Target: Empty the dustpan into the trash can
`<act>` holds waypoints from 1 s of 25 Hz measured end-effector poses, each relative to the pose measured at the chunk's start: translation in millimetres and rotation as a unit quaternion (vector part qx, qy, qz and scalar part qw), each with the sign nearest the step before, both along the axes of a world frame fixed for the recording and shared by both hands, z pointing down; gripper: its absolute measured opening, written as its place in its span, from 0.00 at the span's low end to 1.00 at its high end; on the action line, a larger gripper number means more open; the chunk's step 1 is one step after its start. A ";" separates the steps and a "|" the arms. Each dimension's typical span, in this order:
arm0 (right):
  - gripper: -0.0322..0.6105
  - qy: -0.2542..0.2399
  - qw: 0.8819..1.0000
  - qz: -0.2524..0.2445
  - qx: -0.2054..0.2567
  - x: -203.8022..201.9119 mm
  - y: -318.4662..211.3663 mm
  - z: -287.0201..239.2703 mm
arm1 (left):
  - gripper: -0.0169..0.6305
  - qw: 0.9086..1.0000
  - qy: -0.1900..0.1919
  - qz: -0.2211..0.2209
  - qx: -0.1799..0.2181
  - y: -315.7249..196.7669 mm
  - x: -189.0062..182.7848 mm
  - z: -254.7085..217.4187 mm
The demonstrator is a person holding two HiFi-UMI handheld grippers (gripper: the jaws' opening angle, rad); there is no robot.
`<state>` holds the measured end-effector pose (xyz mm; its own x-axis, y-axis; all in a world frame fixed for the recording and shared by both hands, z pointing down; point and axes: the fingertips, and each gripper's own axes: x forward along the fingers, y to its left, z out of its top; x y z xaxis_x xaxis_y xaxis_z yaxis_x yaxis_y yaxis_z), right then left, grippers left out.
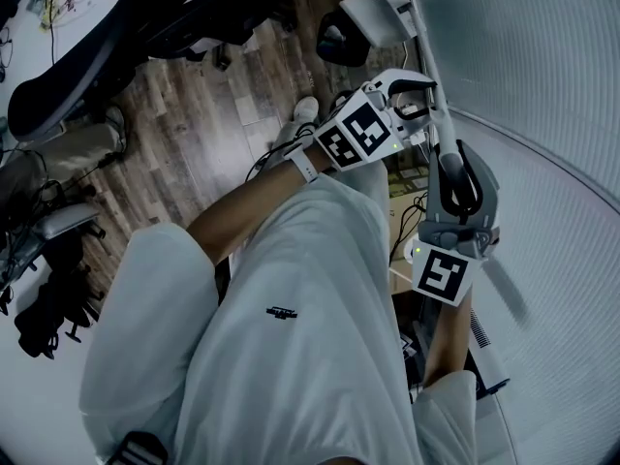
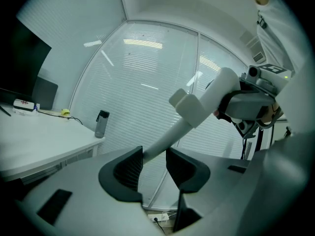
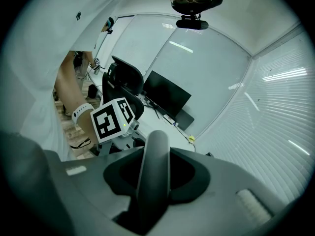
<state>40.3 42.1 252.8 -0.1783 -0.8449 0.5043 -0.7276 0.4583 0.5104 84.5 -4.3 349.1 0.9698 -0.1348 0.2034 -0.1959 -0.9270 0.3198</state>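
Both grippers hold the dustpan's long pale handle (image 1: pixel 438 114), which runs beside the glass wall in the head view. My left gripper (image 1: pixel 407 100) is shut on the thin pole (image 2: pixel 165 141), farther from me. My right gripper (image 1: pixel 455 197) is shut on the thicker grey grip (image 3: pixel 153 166), nearer my body. In the left gripper view the right gripper (image 2: pixel 251 104) shows up the pole, past a white collar (image 2: pixel 189 104). A grey flat piece (image 1: pixel 376 13) at the pole's far end looks like the pan. I cannot pick out a trash can for certain.
A dark round object (image 1: pixel 339 39) sits on the wood floor (image 1: pixel 194 114) beside the grey piece. The blind-covered glass wall (image 1: pixel 542 114) is close on the right. A desk with a bottle (image 2: pixel 101 124) and a monitor (image 3: pixel 165 95) stands nearby, with office chairs (image 1: pixel 87 56) at the left.
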 end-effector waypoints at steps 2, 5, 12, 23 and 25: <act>0.23 -0.002 1.000 0.015 0.002 8.2 3.8 -2.2 | 0.25 1.000 0.001 0.008 0.001 3.7 8.8 -2.8; 0.23 -0.004 0.999 0.036 0.004 21.3 10.9 -3.7 | 0.25 1.000 0.004 0.024 0.002 11.5 23.3 -4.9; 0.23 -0.004 0.997 0.072 0.004 50.2 19.9 -0.3 | 0.25 0.998 0.001 0.059 -0.001 24.7 55.7 -1.0; 0.23 -0.019 0.993 0.115 -0.013 89.9 28.1 17.4 | 0.25 0.995 -0.014 0.093 -0.023 41.3 96.6 20.5; 0.23 -0.026 0.992 0.124 -0.017 97.7 28.2 21.9 | 0.25 0.995 -0.018 0.096 -0.027 42.9 103.4 25.8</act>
